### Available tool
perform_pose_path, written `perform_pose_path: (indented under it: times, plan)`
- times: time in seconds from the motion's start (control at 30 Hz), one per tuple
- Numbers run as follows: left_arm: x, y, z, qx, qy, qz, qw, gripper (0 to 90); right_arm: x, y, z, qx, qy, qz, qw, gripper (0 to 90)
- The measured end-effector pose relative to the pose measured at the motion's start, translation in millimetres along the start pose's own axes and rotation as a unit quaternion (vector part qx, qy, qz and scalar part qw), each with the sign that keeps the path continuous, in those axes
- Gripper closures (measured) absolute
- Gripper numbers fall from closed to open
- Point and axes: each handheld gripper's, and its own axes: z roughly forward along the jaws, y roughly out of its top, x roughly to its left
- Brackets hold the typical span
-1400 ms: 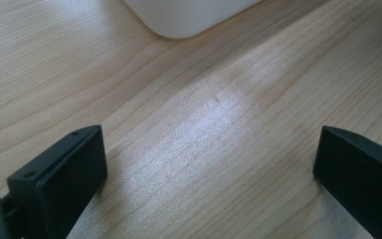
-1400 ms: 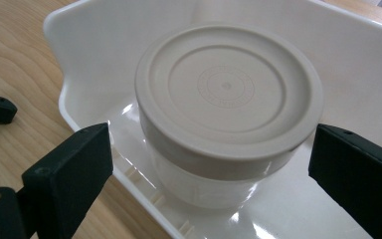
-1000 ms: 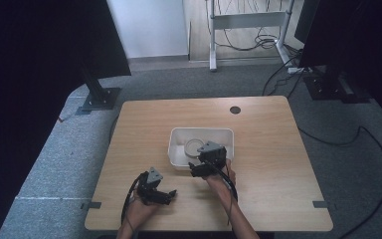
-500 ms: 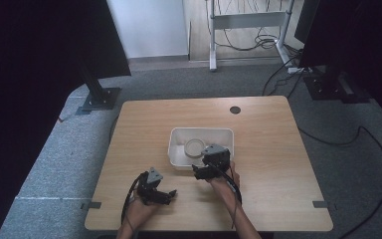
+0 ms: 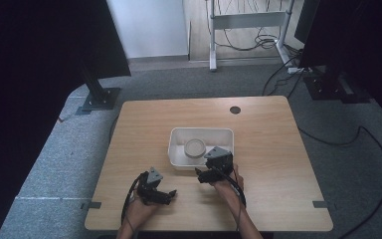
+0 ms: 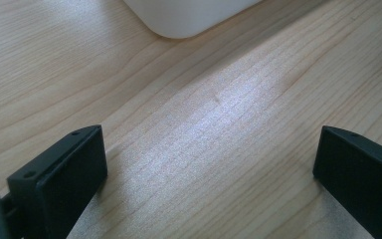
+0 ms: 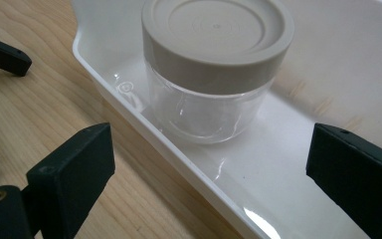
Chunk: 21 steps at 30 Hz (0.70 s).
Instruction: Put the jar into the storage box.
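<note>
One jar (image 7: pixel 214 74), one white tray (image 5: pixel 176 144), two hand-held grippers.

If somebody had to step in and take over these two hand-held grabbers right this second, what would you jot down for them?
Right gripper: jaws open and holding nothing, at the near edge of the white tray, aimed at the jar.
Left gripper: jaws open and holding nothing, low over the wooden table, a little short of the tray.
Jar: clear, with a grey lid on, standing upright inside the tray, untouched.
Done: the right gripper is lined up with the jar.
Left: probably close on the jar and lift it out; the lid may need opening with the other gripper, but that is a guess.
</note>
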Motion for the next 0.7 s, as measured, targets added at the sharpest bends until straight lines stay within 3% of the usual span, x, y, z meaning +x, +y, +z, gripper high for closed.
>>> perform_pose_path:
  times: [0.7]
  plan:
    - [0.0,0.0,0.0,0.000,0.000,0.000,1.0000,0.3,-8.3,-20.4,-18.5,0.013,0.001,-0.006,0.9999,3.6]
